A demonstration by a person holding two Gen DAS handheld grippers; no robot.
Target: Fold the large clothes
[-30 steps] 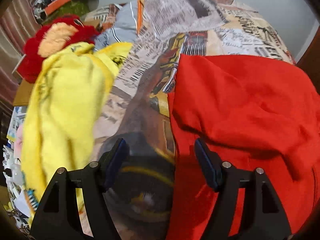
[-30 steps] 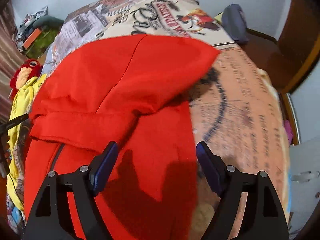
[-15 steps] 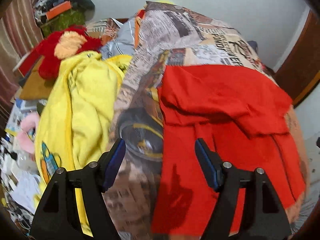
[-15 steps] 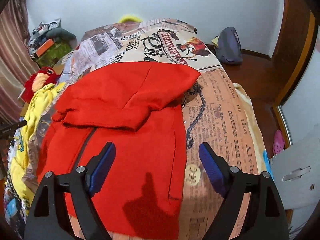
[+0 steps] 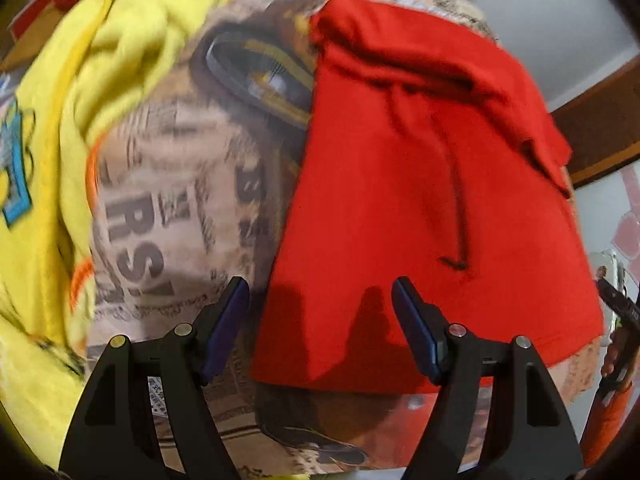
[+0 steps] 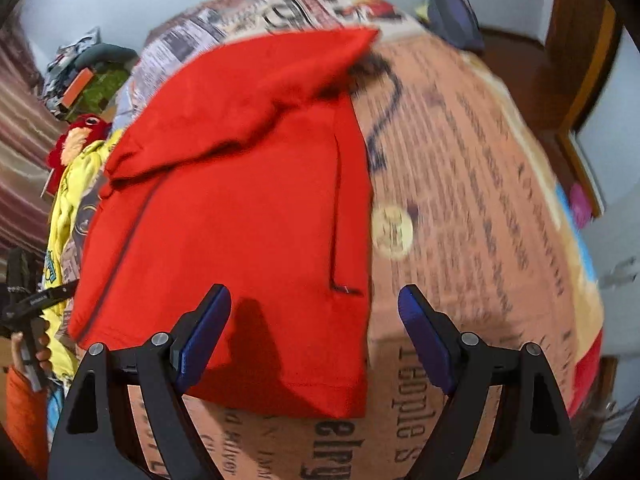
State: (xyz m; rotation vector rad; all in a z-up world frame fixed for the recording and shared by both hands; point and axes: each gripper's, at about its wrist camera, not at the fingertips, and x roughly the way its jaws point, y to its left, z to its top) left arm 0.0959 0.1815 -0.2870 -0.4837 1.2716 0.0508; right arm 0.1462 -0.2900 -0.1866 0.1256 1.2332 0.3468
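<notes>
A red hooded garment (image 5: 420, 184) lies flat on the newsprint-patterned bedspread (image 5: 168, 184), its top part folded down over the body. It also shows in the right wrist view (image 6: 240, 184). My left gripper (image 5: 320, 320) is open and empty, hovering over the garment's near left hem corner. My right gripper (image 6: 314, 332) is open and empty, hovering over the near right hem corner. The left gripper shows at the left edge of the right wrist view (image 6: 36, 300).
A yellow garment (image 5: 80, 80) lies crumpled left of the red one. A red plush toy (image 6: 80, 136) and clutter sit at the far left. A dark bag (image 6: 454, 16) and wooden furniture (image 6: 576, 48) stand at the right.
Both grippers have pulled back toward the near edge of the bed and dropped lower, from over the garment's upper part to its bottom hem. Both stayed open.
</notes>
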